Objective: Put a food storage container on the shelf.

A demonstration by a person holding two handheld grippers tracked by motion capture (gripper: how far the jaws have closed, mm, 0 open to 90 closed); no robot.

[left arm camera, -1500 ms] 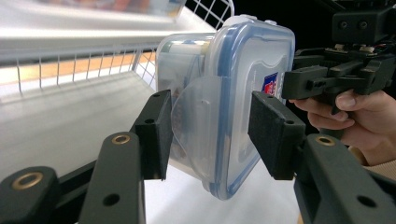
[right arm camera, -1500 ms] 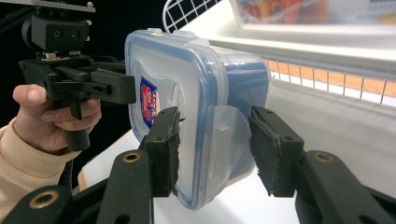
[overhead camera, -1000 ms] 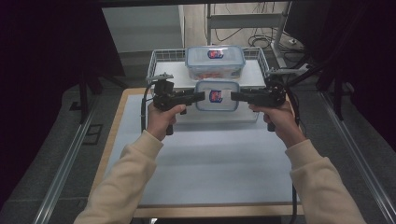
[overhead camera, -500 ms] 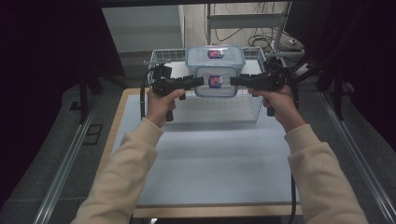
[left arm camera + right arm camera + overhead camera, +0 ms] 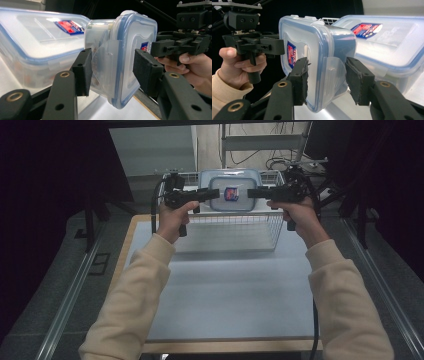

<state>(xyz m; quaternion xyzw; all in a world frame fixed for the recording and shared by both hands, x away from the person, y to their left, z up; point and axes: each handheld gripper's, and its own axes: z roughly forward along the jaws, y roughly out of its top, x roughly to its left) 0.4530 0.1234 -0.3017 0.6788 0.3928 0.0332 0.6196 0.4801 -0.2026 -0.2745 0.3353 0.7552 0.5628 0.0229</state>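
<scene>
Small container [image 5: 229, 194] lifted off the table, carried over the wire basket [image 5: 270, 231]

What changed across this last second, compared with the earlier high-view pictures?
Both tongs, left and right, carried the small container up and away from the person, over the wire basket. Both grips stayed clamped; the large container stayed put.

The person wears a cream, soft-knit long-sleeved top [image 5: 135, 290], its ribbed cuffs ending at the wrists. Each hand grasps a matte black two-jaw gripper with a pistol-style handle: the left gripper [image 5: 212, 194] and the right gripper [image 5: 252, 193]. Brass-ringed screw holes stud the black jaw arms, flat rectangular black foam pads [image 5: 83, 72] face inward, and black cables trail from both.
</scene>
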